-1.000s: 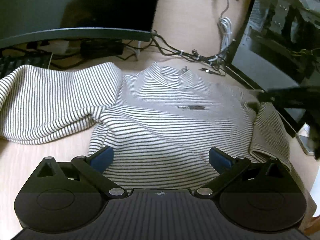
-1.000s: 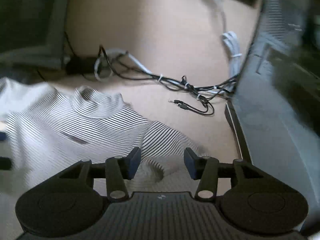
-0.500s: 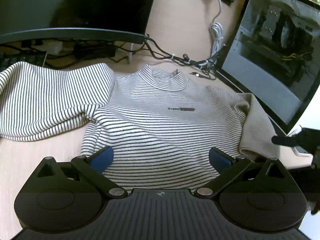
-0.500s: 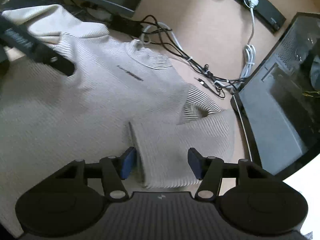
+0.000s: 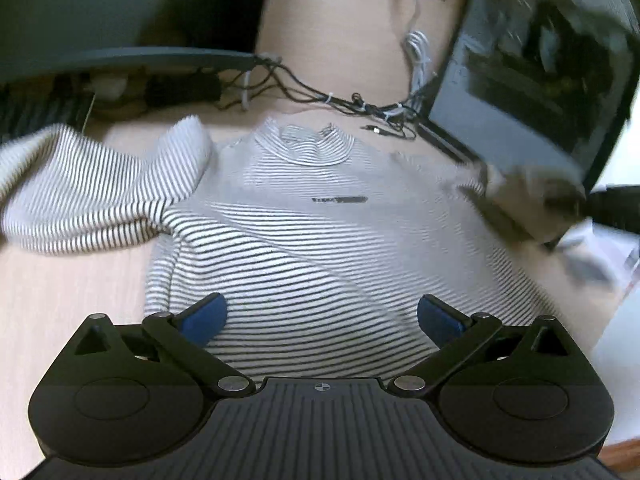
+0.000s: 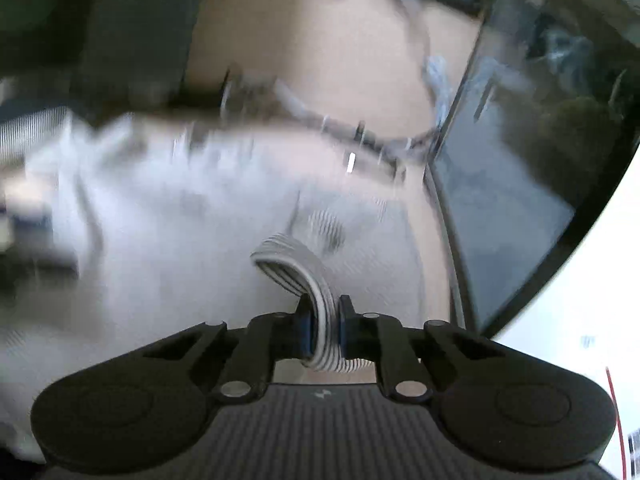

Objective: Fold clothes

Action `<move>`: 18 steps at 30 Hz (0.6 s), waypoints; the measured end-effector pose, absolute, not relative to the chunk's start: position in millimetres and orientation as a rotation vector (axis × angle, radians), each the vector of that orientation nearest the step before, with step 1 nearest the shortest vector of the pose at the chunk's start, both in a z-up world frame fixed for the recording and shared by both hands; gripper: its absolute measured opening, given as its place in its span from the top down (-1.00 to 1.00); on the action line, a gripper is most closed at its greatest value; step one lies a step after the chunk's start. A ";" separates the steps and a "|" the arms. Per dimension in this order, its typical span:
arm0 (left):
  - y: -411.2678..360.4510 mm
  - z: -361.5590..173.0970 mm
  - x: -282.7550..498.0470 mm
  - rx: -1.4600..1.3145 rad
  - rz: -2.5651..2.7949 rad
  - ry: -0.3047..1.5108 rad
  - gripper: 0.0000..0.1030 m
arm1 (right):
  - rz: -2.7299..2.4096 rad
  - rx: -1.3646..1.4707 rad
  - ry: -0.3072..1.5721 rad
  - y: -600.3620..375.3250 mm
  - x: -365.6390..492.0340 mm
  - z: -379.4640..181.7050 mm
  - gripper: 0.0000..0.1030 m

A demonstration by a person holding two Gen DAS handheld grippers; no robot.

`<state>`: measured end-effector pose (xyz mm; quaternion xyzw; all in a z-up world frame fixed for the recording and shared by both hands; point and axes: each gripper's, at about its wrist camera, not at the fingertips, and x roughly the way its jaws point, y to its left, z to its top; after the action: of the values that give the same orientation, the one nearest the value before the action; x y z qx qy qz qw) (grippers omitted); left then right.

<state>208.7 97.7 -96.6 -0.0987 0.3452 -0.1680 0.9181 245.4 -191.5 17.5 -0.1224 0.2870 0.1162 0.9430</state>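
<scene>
A white sweater with thin black stripes (image 5: 320, 248) lies face up on the wooden desk, collar toward the back. Its left sleeve (image 5: 92, 200) is bunched up at the left. My left gripper (image 5: 322, 316) hovers open over the sweater's lower body, nothing between its blue pads. In the right wrist view my right gripper (image 6: 325, 326) is closing, its pads pressing on a fold of the sweater's right sleeve (image 6: 304, 276), which arches up from the blurred sweater (image 6: 180, 232). In the left wrist view that sleeve (image 5: 528, 196) shows as a lifted blur at the right.
A dark monitor (image 5: 120, 12) stands at the back left, with a keyboard (image 5: 36, 116) below it. A glass-sided computer case (image 5: 532, 80) stands at the right, close to the sleeve. Tangled cables (image 5: 360, 108) run behind the collar. Bare desk (image 5: 60, 304) lies at the front left.
My right gripper went from open above the right sleeve to shut on its fabric, and the sleeve lifted. The left gripper stayed open and shifted slightly over the sweater.
</scene>
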 end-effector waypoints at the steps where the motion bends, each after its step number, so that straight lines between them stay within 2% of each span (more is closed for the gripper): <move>1: 105.8 -91.7 210.3 -0.257 -0.339 0.722 -1.00 | 0.237 -0.209 0.530 -195.5 253.8 39.5 0.77; 6: 148.2 -62.9 208.4 -0.361 -0.227 0.685 -1.00 | 0.302 -0.019 0.320 -188.9 288.2 129.8 0.77; 9: 176.2 -46.3 198.7 -0.369 -0.170 0.629 -1.00 | 0.389 0.025 0.276 -160.0 301.7 152.3 0.80; 11: 194.6 -38.7 191.3 -0.377 -0.133 0.602 -1.00 | 0.440 0.011 0.275 -133.2 307.5 153.5 0.93; 18: 249.5 -34.7 164.3 -0.413 -0.006 0.587 -1.00 | 0.558 -0.033 0.346 -42.5 324.2 117.6 0.93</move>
<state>164.3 249.5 -34.7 -0.2023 0.2873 -0.0030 0.9362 324.2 -42.5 117.6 -0.0161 0.1700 0.2741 0.9464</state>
